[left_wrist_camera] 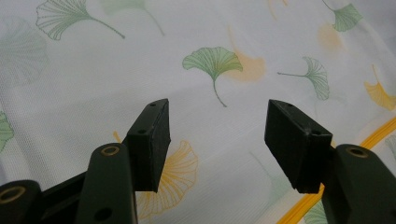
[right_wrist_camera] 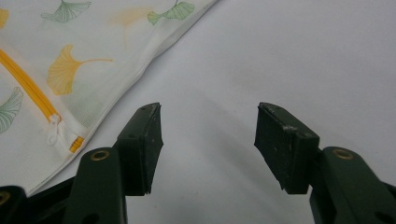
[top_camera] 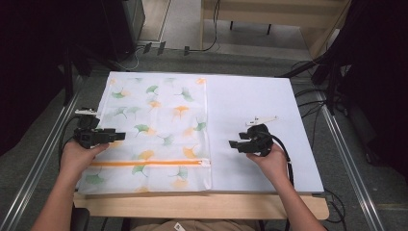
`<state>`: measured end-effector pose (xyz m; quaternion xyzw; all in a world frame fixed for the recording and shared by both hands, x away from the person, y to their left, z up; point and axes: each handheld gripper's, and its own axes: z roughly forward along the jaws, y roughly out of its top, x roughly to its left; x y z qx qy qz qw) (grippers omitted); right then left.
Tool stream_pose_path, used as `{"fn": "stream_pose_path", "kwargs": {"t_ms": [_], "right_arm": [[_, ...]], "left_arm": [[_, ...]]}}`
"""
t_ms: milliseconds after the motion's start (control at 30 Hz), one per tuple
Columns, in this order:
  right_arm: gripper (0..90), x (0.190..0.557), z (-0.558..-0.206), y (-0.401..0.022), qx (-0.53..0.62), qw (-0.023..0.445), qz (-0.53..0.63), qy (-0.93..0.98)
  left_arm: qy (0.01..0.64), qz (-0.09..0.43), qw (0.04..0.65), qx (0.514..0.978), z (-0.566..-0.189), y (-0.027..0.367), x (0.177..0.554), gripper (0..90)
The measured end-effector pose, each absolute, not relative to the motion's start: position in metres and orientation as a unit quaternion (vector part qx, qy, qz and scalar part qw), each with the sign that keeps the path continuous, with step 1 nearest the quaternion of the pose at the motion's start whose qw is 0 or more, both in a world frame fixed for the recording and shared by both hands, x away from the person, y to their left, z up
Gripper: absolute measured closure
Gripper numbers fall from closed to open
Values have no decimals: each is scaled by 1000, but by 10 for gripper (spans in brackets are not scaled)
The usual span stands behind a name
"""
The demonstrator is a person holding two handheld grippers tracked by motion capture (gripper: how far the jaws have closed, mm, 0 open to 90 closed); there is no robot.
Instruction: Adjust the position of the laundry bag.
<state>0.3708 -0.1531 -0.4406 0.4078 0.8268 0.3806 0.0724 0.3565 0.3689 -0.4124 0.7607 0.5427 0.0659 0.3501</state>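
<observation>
Left gripper point(top_camera: 113, 136): we note it at the 9 o'clock edge of the bag point(top_camera: 159, 120), held in the left hand point(top_camera: 79, 156), pointing toward 3 o'clock. Its jaws stand wide apart with nothing between them. In the left gripper view point(left_wrist_camera: 217, 135) we look past the two black pads onto the printed mesh, with green and orange leaves beneath; the orange zip point(left_wrist_camera: 327, 177) runs past the right-hand jaw at 4 o'clock. We cannot tell whether the pads touch the fabric.

Right gripper point(top_camera: 235, 144): we note it in the right hand point(top_camera: 274, 161), over the bare white sheet point(top_camera: 255, 101), pointing toward 9 o'clock at the bag. Jaws likewise spread, nothing held. In the right gripper view point(right_wrist_camera: 210, 140) the sheet lies under both pads; the bag's edge runs from 12 to 8 o'clock, and the white zip pull point(right_wrist_camera: 58, 133) with the zip's orange end sits just beside the left-hand jaw at 9 o'clock, apart from it.

Bag: flat, rectangular, white mesh with a leaf print, on the left half of the sheet. The zip point(top_camera: 149, 163) crosses it from 9 to 3 o'clock near the edge closest to the person and looks closed, the pull point(top_camera: 206, 162) at its 3 o'clock end.

Sheet: covers a wooden table point(top_camera: 202, 207), whose edge shows at 6 o'clock.
</observation>
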Motion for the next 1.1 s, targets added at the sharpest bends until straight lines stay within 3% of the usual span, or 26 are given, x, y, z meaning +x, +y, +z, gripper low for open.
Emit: {"fn": "stream_pose_path", "kwargs": {"t_ms": [467,1100], "right_arm": [[435,368,-435,-139,390,71,401,826],[455,382,-438,-92,346,54,389,852]], "left_arm": [[549,71,341,759,-415,374,353,417],[585,97,319,739,-416,406,321,421]]}}
